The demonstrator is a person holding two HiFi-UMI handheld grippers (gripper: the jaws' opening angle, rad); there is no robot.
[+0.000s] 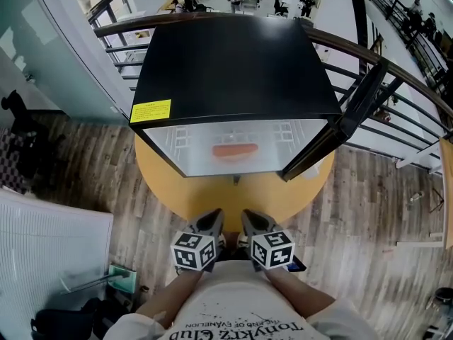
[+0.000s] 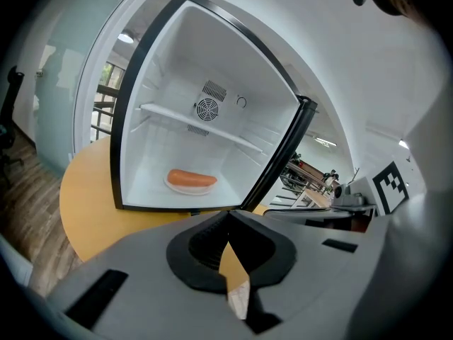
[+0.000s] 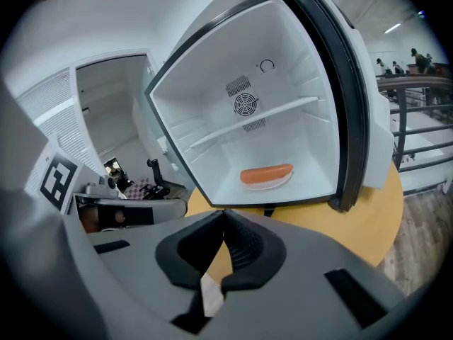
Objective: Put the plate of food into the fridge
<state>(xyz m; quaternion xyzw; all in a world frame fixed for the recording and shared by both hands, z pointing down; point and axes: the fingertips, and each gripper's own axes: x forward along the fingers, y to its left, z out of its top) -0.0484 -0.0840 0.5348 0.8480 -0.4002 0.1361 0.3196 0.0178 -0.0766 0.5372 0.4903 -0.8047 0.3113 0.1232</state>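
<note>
Close to the person's body, the left gripper [image 1: 210,223] and right gripper [image 1: 253,222] sat side by side, each with its jaws pressed together on nothing. Beyond them lay the round yellow table [image 1: 212,198], with the fridge [image 1: 233,69] standing on it and its door [image 1: 338,129] swung open to the right. On the fridge floor, under the shelf [image 2: 185,120], rested the plate [image 3: 273,185] with a sausage [image 2: 191,178].

The left gripper [image 1: 211,218] and right gripper [image 1: 250,218] were grey with black ribbed pads [image 2: 209,241]. Each bore a cube [image 1: 193,251] of black-and-white square markers. The shirt [image 1: 233,314] was white with black lettering.
</note>
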